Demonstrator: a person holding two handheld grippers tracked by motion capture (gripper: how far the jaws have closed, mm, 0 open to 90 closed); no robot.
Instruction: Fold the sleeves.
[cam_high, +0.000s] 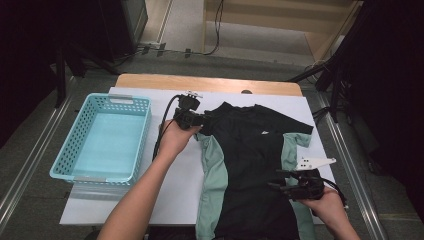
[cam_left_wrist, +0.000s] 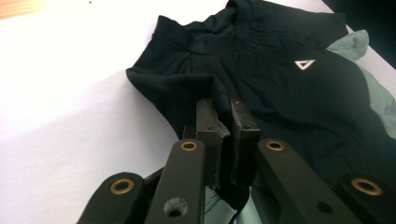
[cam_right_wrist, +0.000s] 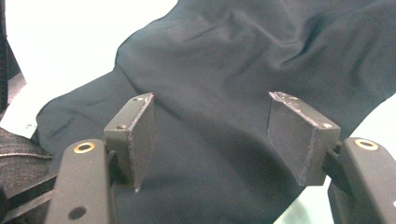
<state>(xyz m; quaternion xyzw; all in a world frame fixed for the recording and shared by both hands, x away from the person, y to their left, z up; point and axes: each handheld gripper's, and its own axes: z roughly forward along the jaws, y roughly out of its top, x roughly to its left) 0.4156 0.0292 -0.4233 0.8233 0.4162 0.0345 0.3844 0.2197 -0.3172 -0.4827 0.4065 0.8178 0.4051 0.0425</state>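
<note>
High view: your left tool (cam_high: 200, 120) pinches the sleeve of the black shirt (cam_high: 250, 165), which lies flat on the tabletop (cam_high: 180, 185) right of the blue basket (cam_high: 82, 150). Your right tool (cam_high: 280, 184) hangs wide over the hem, gripping nothing. You seem to be folding; next, carry that sleeve inward. A small triangle logo (cam_left_wrist: 304, 64) marks the chest; no readable writing.

Left gripper (cam_left_wrist: 224, 135) clamped; right gripper (cam_right_wrist: 210, 135) (lower) agape

Shirt (cam_high: 252, 165) hem beyond the high view's bottom edge
</note>
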